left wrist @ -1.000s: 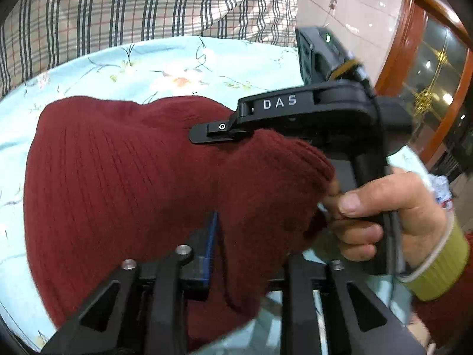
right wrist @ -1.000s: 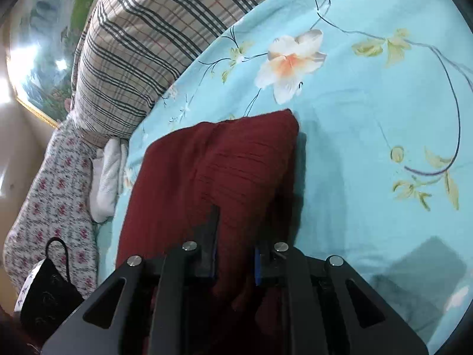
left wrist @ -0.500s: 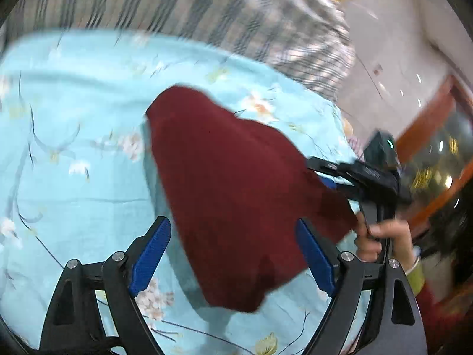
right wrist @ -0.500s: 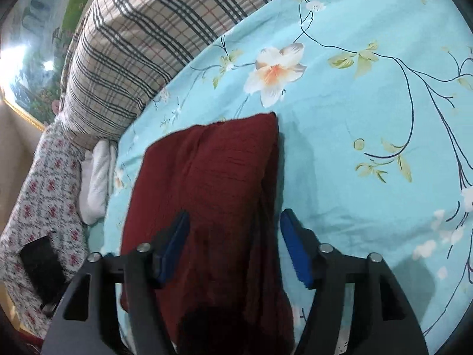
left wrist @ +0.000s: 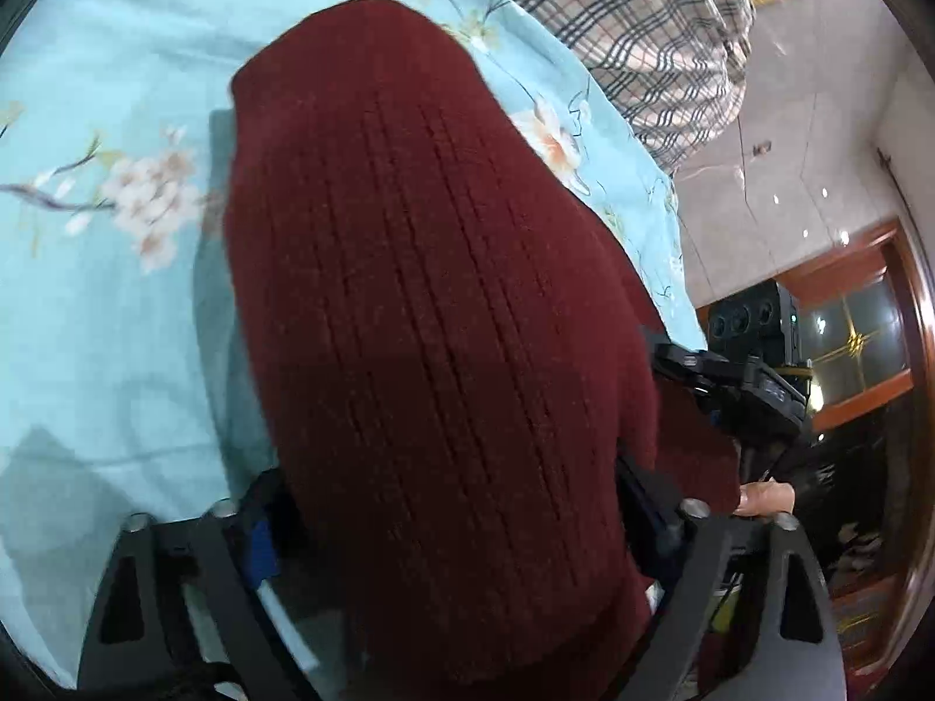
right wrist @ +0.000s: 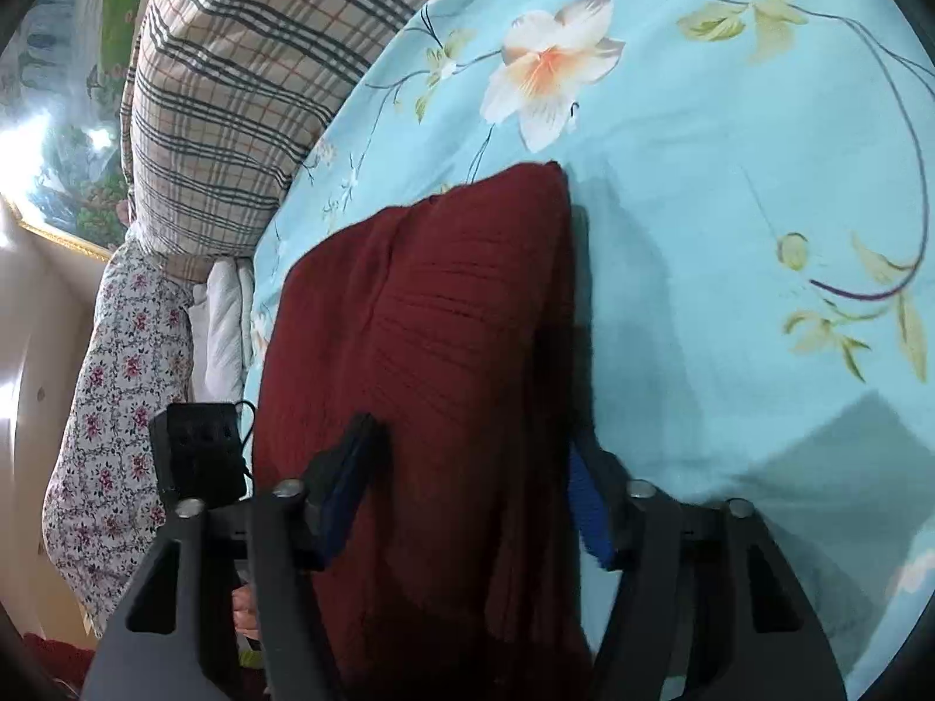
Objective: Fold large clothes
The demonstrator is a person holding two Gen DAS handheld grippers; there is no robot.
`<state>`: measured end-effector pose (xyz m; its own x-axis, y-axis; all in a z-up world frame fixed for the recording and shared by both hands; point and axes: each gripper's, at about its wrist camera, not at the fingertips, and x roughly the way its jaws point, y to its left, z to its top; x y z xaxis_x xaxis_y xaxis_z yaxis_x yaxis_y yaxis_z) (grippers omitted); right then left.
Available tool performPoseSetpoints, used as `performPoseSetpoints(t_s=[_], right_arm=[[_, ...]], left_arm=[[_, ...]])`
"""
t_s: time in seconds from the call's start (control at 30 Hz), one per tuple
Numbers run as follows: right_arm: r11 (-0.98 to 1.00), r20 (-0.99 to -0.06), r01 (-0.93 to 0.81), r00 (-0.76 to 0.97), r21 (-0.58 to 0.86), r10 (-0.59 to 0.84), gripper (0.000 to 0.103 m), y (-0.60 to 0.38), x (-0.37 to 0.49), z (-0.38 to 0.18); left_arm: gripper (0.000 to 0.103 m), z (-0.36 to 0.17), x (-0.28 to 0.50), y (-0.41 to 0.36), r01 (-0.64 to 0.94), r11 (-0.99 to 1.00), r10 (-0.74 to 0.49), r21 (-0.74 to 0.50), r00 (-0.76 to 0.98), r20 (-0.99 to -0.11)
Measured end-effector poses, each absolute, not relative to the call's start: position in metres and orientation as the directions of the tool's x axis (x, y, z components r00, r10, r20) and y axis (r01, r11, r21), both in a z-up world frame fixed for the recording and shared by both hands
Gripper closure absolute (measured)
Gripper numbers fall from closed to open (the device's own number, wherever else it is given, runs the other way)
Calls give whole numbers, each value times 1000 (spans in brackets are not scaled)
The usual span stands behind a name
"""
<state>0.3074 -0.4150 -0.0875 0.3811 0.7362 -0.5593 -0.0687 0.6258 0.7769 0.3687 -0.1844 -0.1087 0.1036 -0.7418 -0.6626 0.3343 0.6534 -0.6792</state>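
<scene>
**Both grippers spread wide over the folded maroon sweater**

Your left gripper (left wrist: 444, 531) points forward along the bed, low over the maroon sweater (left wrist: 432, 304), which fills most of its view. Its jaws stand wide apart, one on each side of the knit; a blue pad (left wrist: 260, 546) shows on the left finger, while the other finger is mostly hidden behind the fabric. The sweater's near end bulges up between the fingers, and you cannot tell from this view whether the pads touch it.

Your right gripper (right wrist: 467, 502) is aimed the same way, with the sweater (right wrist: 444, 350) running lengthwise between its fingers. Its jaws are also spread, nothing clamped: the blue pads (right wrist: 587, 511) sit just beside the garment's two long edges, the left one resting against or just over the knit.

In the left view, your right hand (left wrist: 765, 496) shows at the far right edge, thumb on the black handle of the other gripper.

The sweater lies folded into a long, narrow bundle on the light blue floral bedsheet (right wrist: 730, 175), its far end squared off near a printed flower. A plaid quilt (right wrist: 234, 93) is heaped beyond it, with a small-flowered cover (right wrist: 111, 409) at the bedside.
</scene>
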Motion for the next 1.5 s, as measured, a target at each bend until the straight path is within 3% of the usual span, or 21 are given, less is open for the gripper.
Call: performPoseSetpoints(t_s=[0.03,0.1,0.17,0.33,0.6,0.83,1.1,1.27,1.37,1.5], right_arm=[[619,-556,-63,375,783,741,64,-415,308,-90],[576,-521,-43,374,817,767,70,-416,307,-96],[577,-515,-51,393,815,762,72,-414,301,-92],[585,-493,-94,439,806,751,75,-398,282,-65],[503,-405,-200,385,841,829,76,-331,267,-43],[417,-339,-282,286,864,896,76,-236,270,-38],[450,-387,-299,246,841,888,76,-182,273,-48],[476,-420,-273,240,836,875,75,-183,276,-68],[481,-424,-266,243,836,872,72,-186,274,-72],[508,-449,-257,256,822,856,60,-193,269,-67]], left_arm=[[28,-107,368,-185,345,653,-742,-674,109,-662],[38,-100,365,-183,374,651,-741,-660,129,-659],[47,-93,361,-180,396,655,-737,-644,147,-660],[53,-73,347,-166,429,667,-723,-609,177,-668],[53,-30,314,-80,450,729,-665,-516,289,-688],[53,-14,299,15,365,811,-580,-457,395,-713],[52,-49,301,59,269,827,-562,-494,403,-722],[40,-75,297,71,231,810,-583,-538,405,-704],[32,-75,294,69,227,827,-560,-514,407,-721],[31,-63,281,70,249,848,-531,-469,408,-743]])
